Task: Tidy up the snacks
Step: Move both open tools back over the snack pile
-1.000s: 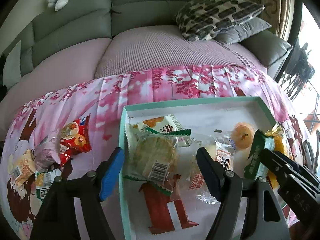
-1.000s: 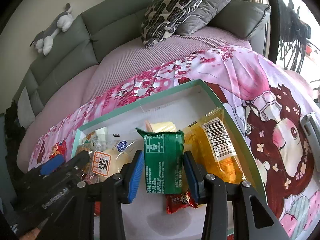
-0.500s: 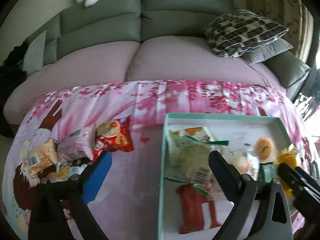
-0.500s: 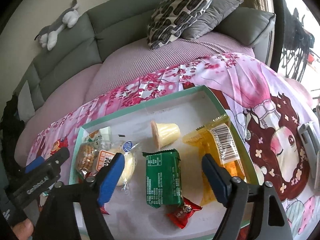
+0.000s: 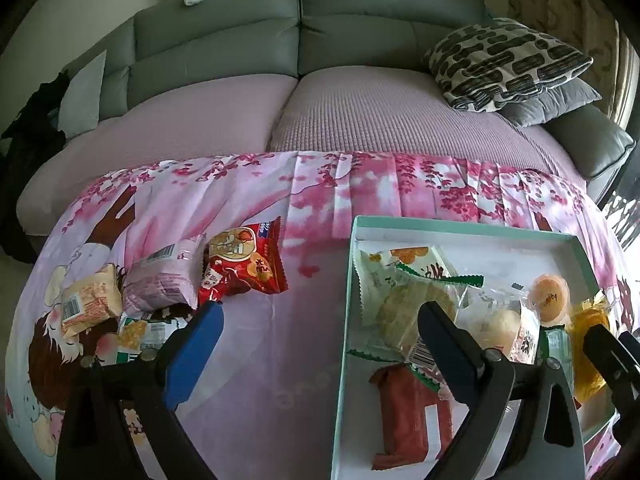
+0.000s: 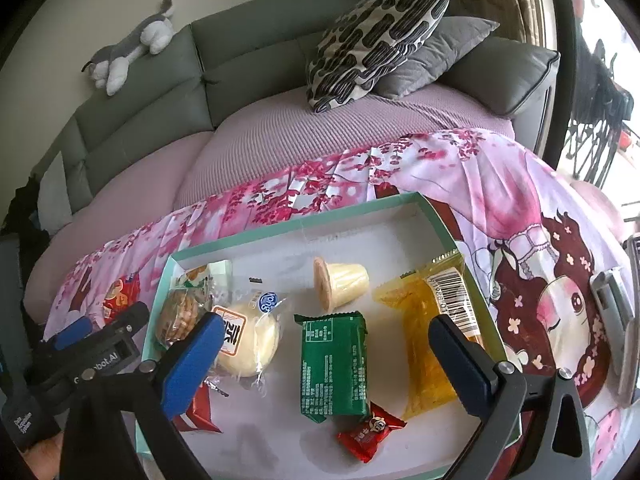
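While your left gripper (image 5: 316, 336) hangs wide open and empty at the bottom of its view, its jaws straddle the tray's left wall (image 5: 345, 320). At that frame's left, four loose snacks lie on the pink cloth (image 5: 280, 360): a beige pack (image 5: 90, 306), a lilac pack (image 5: 160, 280), a green-and-white pack (image 5: 148, 330) and a red pack (image 5: 244, 266). In the right wrist view, your right gripper (image 6: 324, 356) has just been opening and grips nothing; the green packet (image 6: 334, 364) lies flat in the tray between its jaws, untouched. A round bun (image 6: 248, 340) sits left of it, a jelly cup (image 6: 340, 282) above, a yellow packet (image 6: 428, 332) right.
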